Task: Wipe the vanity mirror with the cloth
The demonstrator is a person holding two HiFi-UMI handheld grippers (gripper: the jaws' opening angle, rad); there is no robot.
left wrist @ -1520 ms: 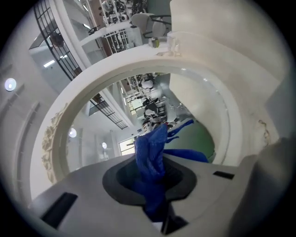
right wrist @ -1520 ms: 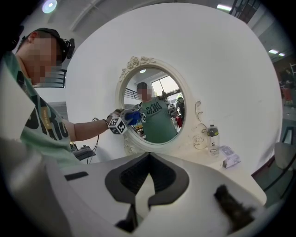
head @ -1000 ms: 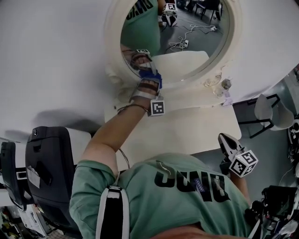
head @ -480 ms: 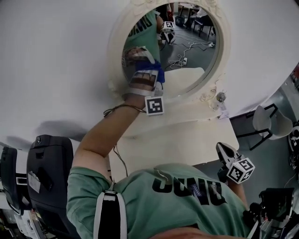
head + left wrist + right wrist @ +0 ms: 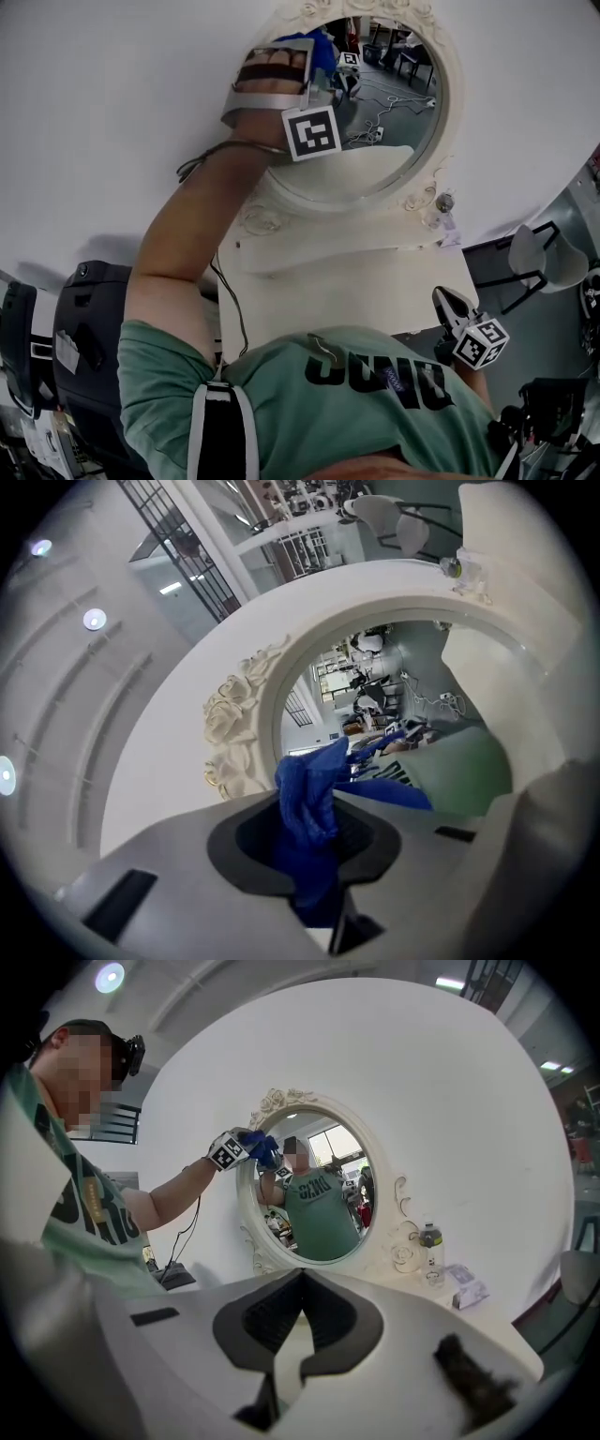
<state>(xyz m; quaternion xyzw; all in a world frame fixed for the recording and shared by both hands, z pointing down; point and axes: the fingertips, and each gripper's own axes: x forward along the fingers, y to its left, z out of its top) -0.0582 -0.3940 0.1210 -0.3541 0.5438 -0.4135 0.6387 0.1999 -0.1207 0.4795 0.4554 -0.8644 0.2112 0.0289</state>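
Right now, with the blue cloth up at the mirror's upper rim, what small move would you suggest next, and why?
I would probably sweep the left gripper sideways across the glass, away from the carved frame. Its jaws are shut on the blue cloth, which sits at the upper left edge of the vanity mirror, so most of the glass lies beyond it.

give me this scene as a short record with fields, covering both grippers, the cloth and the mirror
left gripper: shut on the crumpled blue cloth
cloth position: at the glass near its rim, beside the carved roses
mirror: oval white-framed vanity mirror, upright on the white vanity table
right gripper: jaws together, nothing between them, held low and away from the mirror
other: small clear bottle standing beside the frame
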